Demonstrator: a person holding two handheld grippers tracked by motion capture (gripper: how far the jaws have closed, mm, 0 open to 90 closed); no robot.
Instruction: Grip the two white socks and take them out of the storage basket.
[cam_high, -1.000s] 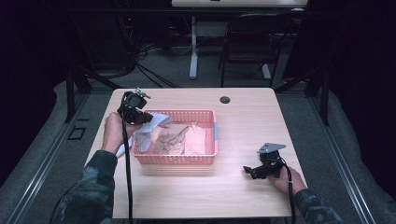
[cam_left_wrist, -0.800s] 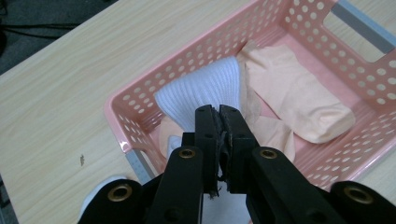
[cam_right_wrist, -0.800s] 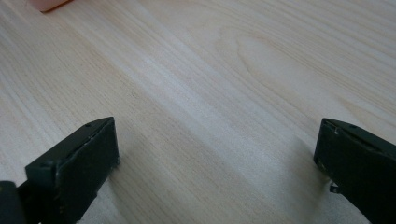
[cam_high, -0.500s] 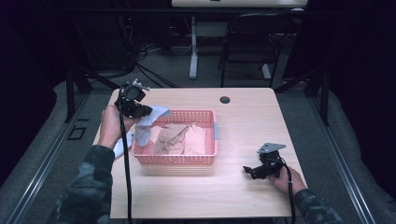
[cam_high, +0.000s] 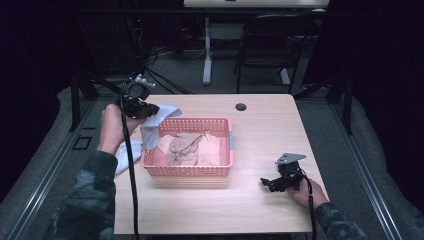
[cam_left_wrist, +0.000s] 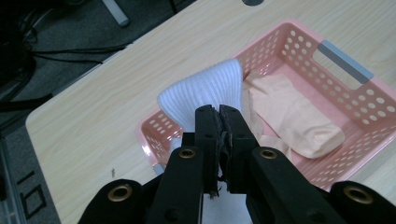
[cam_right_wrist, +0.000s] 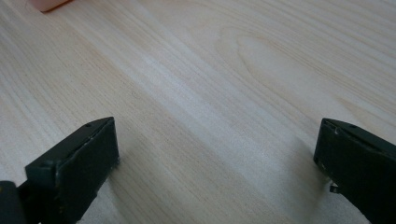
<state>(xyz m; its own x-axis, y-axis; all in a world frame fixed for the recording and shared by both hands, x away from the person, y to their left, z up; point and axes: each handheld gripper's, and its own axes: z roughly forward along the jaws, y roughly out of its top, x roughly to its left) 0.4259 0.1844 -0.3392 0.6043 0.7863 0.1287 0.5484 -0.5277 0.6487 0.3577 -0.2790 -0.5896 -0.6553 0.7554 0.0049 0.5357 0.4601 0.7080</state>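
Observation:
My left gripper (cam_high: 150, 111) is shut on a white ribbed cloth (cam_high: 152, 129), which hangs from its jaws over the left end of a pink basket (cam_high: 226, 150). In the left gripper view the white cloth (cam_left_wrist: 205, 91) bulges out just past the closed jaws (cam_left_wrist: 219, 114), above the pink basket (cam_left_wrist: 355, 100). Peach-coloured garments (cam_high: 192, 147) lie inside the basket, seen as a folded peach piece (cam_left_wrist: 294, 116) in the left gripper view. My right gripper (cam_high: 265, 183) rests low on the table at the right front, open, with bare wood between its jaws (cam_right_wrist: 215, 154).
The wooden table (cam_high: 280, 125) has a dark round grommet (cam_high: 241, 107) near its far edge. The lower part of the white cloth (cam_high: 125, 152) drapes off the table's left edge by my left forearm. A chair (cam_high: 270, 50) and table legs stand beyond the far edge.
My left gripper has risen and drawn the white cloth higher out of the basket's left end. The right gripper has stayed where it was.

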